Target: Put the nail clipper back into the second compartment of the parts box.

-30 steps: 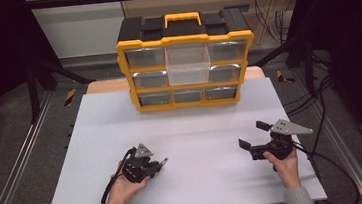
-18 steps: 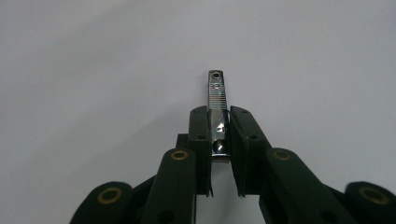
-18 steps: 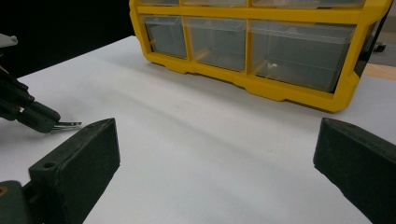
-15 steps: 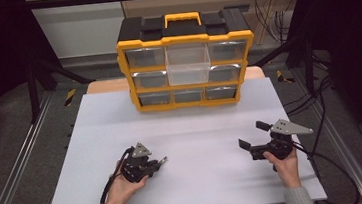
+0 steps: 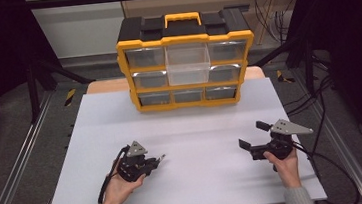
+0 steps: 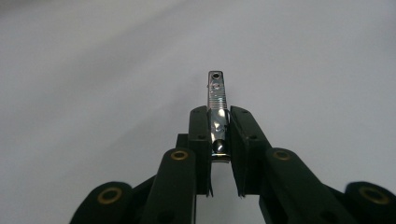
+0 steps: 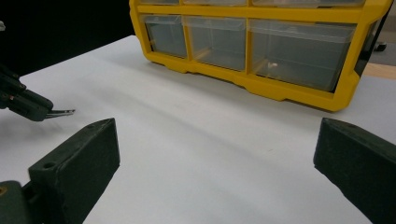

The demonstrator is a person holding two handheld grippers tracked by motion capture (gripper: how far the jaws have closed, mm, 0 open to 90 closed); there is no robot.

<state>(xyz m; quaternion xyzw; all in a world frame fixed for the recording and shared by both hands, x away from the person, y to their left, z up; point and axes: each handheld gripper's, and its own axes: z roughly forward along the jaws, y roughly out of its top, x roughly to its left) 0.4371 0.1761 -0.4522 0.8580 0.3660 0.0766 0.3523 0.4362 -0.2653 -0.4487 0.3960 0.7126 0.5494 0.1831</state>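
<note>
High view puts your left tool (image 5: 160, 158) near the front-left of the white bench (image 5: 191, 126), lying low over the surface in your left hand (image 5: 119, 186). Its jaws are clenched on a small shiny metal nail clipper (image 6: 217, 109) — in the left gripper view the clipper sits squeezed between the two black jaws, its ridged end with a small hole poking out ahead of them over bare bench.

Your right tool (image 5: 254, 134) sits at the front-right, well apart from the left one, held in your right hand (image 5: 286, 161). Its jaws are spread wide with nothing between them — the right gripper view shows them far apart at either side.

At the back of the bench stands a yellow and black drawer organizer (image 5: 186, 61) with clear drawers and a yellow handle on top.
</note>
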